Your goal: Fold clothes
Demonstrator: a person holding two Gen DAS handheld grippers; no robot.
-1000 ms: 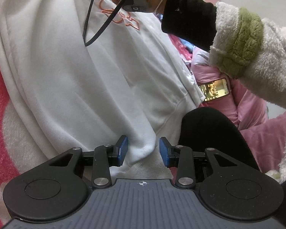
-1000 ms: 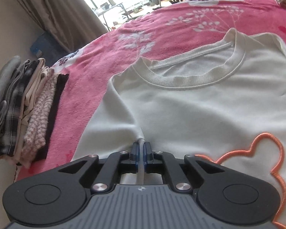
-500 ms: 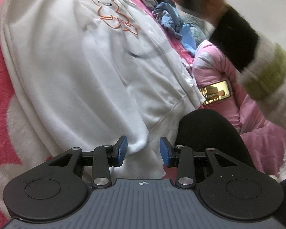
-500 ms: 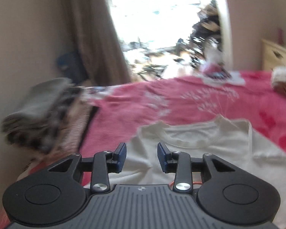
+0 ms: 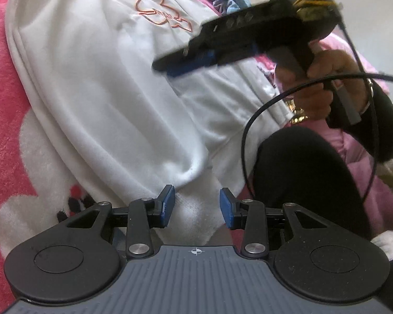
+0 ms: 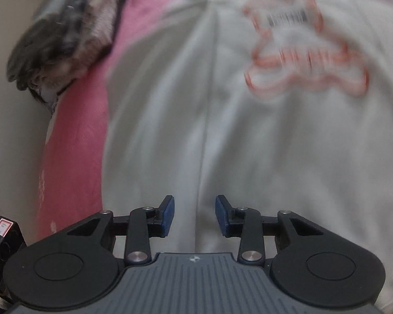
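— Where is the sweatshirt [image 5: 97, 83]?

— Spread on the pink blanket [image 5: 2, 60] over the bed, front up, its orange outline print [image 6: 304, 49] showing. One side looks folded in over the body, and the hem end bunches near the edge where the person sits.

— And the left tongs [image 5: 197, 204]?

— Their jaws stand apart over that bunched hem, with cloth lying beneath the gap. The pads press on nothing.

— The right tongs [image 6: 194, 214]?

— Held by a hand [image 5: 325, 78] above the middle of the sweatshirt. The jaws are closing, yet still parted, and nothing is between them.

— Anything else there?

— A stack of folded clothes [image 6: 63, 36] at the blanket's far edge by the wall.
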